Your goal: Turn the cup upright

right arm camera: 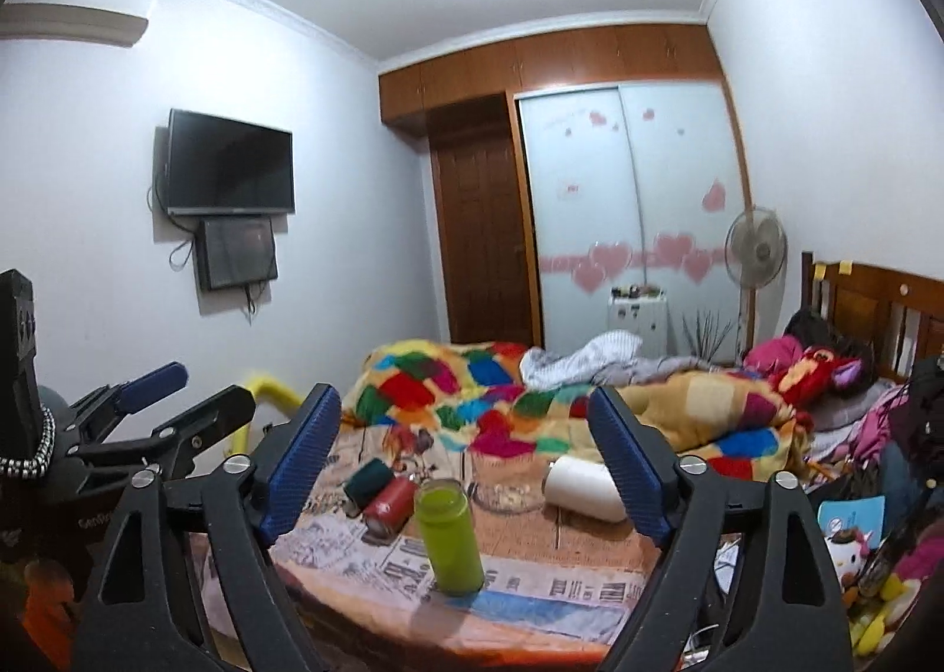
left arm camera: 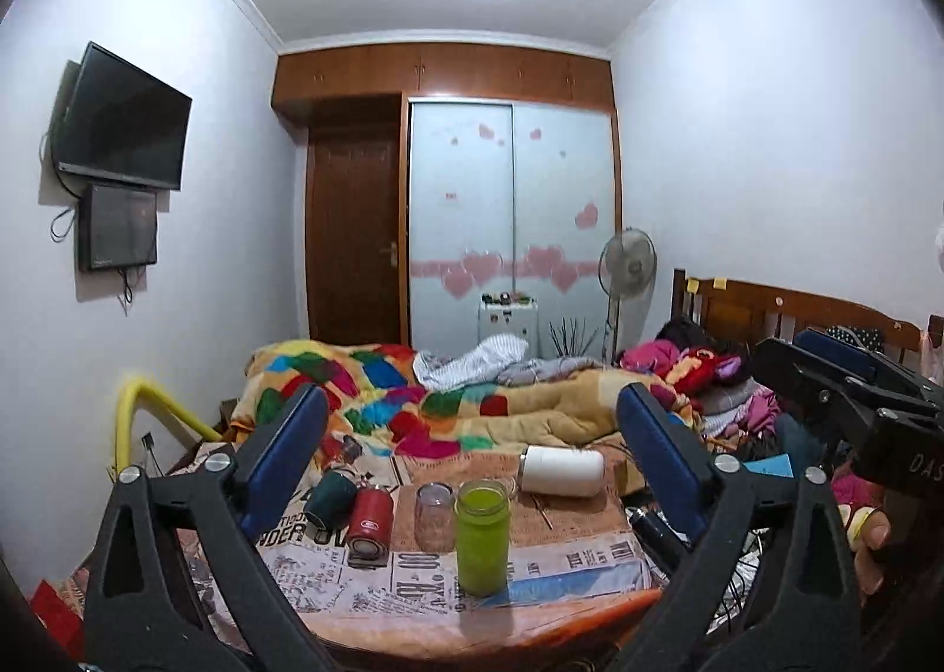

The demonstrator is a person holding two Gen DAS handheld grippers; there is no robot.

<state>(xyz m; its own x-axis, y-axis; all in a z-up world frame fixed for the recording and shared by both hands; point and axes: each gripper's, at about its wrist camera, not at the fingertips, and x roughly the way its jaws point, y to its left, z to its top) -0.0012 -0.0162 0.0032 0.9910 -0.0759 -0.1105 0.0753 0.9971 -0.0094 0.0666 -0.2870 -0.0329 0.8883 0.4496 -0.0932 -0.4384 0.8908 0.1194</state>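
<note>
Newspaper-covered worktop (left arm camera: 566,566), frame centre: white cup (left arm camera: 561,470) lies sideways; I see both grippers' fingers (left arm camera: 472,439) (right arm camera: 466,451) spread wide, empty.

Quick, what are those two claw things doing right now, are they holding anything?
Left gripper: jaws wide open, holding nothing.
Right gripper: jaws wide open, holding nothing.

A patchwork blanket (left arm camera: 413,400) covers the bed, a television (left arm camera: 121,117) hangs left, a fan (left arm camera: 627,262) stands right.
</note>
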